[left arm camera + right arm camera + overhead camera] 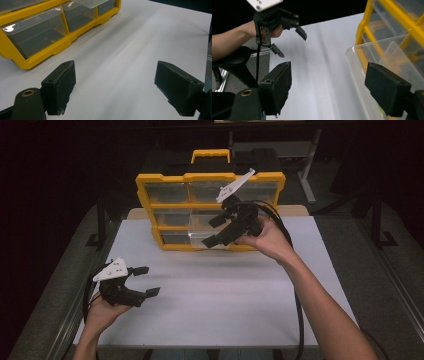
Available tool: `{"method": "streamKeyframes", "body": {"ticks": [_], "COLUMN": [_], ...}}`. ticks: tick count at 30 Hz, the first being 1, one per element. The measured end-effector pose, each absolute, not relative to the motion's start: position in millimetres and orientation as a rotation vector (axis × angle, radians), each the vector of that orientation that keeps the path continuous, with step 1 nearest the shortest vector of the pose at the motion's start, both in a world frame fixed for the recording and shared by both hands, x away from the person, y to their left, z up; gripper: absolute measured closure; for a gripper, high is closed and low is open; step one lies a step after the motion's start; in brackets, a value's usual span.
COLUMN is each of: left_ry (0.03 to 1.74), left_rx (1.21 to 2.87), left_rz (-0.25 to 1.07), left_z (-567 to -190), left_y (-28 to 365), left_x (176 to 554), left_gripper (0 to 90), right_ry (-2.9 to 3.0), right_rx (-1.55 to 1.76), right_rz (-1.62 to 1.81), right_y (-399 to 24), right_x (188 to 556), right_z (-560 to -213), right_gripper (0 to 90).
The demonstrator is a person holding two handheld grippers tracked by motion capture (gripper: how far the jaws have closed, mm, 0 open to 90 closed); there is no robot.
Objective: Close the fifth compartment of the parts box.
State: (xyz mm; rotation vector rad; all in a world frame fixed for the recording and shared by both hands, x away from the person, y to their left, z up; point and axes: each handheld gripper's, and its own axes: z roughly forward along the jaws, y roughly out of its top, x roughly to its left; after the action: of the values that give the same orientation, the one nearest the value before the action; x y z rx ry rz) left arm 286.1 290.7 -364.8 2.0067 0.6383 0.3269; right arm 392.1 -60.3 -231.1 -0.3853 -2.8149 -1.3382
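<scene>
A yellow organiser cabinet (210,179) with clear drawers stands at the table's far middle. One clear drawer (199,238) in its bottom row sticks out toward me. My right gripper (212,231) hangs open at that drawer's front. In the right gripper view the drawer (372,65) has its near wall between the jaws of the right gripper (327,87), close to the right jaw, with no pad pressing on it. My left gripper (147,281) stands open over the table's near left with nothing between its fingers. The left gripper (290,43) appears farther off in the right gripper view.
The white table top (225,295) stretches between the two hands. In the left gripper view the cabinet (32,60) lies at the upper left and bare white surface lies ahead of the left gripper (115,87). Black cables trail from both grippers. Dark floor and metal stands surround the table.
</scene>
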Motion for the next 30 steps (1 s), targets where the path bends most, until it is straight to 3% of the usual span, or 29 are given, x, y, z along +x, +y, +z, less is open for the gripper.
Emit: {"method": "streamKeyframes", "body": {"ticks": [12, 30], "left_ry": [0.631, 0.632], "left_rx": [2.017, 2.027], "left_rz": [0.326, 0.323], "left_z": [-364, -365], "left_y": [291, 287], "left_x": [286, 287], "left_gripper": [17.4, 17.4], "right_ry": [-2.806, -2.803], "right_rx": [-0.367, -0.353], "right_rz": [-1.306, -1.248], "right_y": [-59, -55], "right_x": [381, 381], "right_z": [-248, -268], "right_gripper": [30.9, 56.6]}}
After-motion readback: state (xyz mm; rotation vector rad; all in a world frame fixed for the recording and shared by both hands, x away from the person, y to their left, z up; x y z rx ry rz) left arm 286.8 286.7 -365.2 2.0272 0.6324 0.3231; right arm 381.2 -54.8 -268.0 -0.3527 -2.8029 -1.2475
